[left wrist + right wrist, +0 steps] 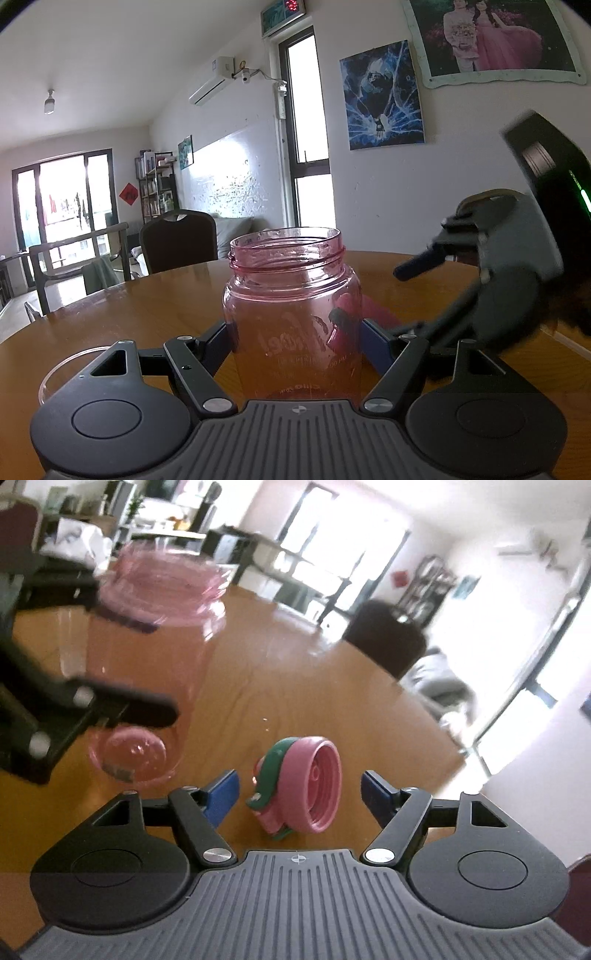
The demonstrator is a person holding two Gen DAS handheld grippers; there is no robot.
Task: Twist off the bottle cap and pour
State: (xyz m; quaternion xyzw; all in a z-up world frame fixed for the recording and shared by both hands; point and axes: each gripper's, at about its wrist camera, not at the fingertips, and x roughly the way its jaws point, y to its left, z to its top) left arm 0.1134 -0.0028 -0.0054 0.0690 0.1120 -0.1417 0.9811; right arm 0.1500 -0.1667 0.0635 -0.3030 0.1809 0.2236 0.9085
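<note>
A clear pink bottle (295, 314) stands upright with its threaded mouth uncovered, and my left gripper (297, 339) is shut on its body. Its pink cap with a green strap (306, 786) lies on its side on the wooden table (280, 672). My right gripper (299, 794) is open, its blue pads either side of the cap and apart from it. In the left wrist view the right gripper (410, 295) sits low at the right, just behind the bottle. The right wrist view shows the bottle (155, 657) at the left, with a left gripper finger (129, 705) across it.
A clear round dish rim (62, 369) lies on the table to the left of my left gripper. A dark chair (177, 240) stands at the table's far edge. The table edge (443, 738) runs close on the right in the right wrist view.
</note>
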